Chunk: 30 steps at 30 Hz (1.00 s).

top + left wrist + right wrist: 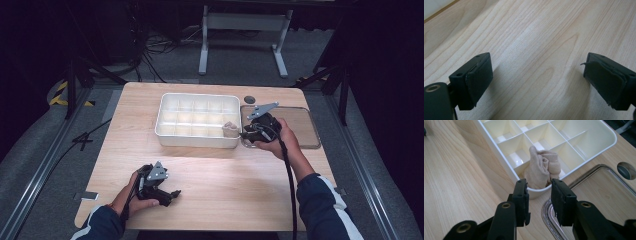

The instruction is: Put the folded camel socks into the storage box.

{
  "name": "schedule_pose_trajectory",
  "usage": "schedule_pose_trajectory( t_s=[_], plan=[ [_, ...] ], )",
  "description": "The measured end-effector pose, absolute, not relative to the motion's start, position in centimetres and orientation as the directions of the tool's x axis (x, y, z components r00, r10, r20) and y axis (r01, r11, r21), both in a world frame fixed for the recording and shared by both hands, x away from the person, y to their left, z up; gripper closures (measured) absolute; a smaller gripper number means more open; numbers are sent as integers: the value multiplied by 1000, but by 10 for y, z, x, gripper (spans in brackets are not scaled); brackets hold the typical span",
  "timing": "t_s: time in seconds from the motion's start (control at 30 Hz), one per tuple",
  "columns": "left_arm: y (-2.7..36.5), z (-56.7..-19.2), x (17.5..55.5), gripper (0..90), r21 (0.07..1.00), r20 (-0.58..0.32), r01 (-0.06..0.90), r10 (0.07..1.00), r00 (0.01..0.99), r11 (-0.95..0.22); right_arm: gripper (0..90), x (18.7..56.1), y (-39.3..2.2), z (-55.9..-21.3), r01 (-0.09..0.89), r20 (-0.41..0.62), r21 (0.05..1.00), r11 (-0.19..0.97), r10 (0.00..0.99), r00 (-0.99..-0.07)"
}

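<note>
In the high view, a white divided tray point(198, 120) sits on the wooden tabletop point(210, 175), toward its far side. A beige sock point(230, 129), bunched up, stands in the tray's near right corner compartment. Just right of the tray lies a flat clear tray with a metal rim point(300, 127), and a small dark round hole point(249, 99) shows in the tabletop just beyond the white tray's far right corner. The right tongs point(245, 135) are held by the person's right hand point(277, 142) over the near left corner of the metal-rimmed tray, tips pointing at the white tray's near right corner, just beside the sock. The left tongs point(172, 196) rest low over the tabletop well in front of the tray, toward its left end, in the left hand point(134, 200).

In the left gripper view, the left tongs point(537, 75) stand wide open, with bare wood grain between the two black pads and nothing held.

In the right gripper view, the right tongs point(539, 195) are partly open, with a clear gap between the pads, and they grip nothing. The sock point(541, 168) stands just beyond the tips, inside the corner compartment of the white tray point(599, 143), apart from both pads. The metal rim point(547, 212) curves under the right jaw.
</note>
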<state>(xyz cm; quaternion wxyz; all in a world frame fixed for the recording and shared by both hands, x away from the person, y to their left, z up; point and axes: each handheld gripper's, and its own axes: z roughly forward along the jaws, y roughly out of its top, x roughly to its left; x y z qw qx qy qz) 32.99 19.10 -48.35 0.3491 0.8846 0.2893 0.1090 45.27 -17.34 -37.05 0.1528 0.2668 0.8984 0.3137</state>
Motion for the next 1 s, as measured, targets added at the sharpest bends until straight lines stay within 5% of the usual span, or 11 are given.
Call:
schedule_pose_trajectory(
  t_s=[1.0],
  plan=[
    [190,-483,330,81,679,-7,437,590,808,-591,476,412,-194,-383,323,-189,639,698,550,-814]
  ],
)
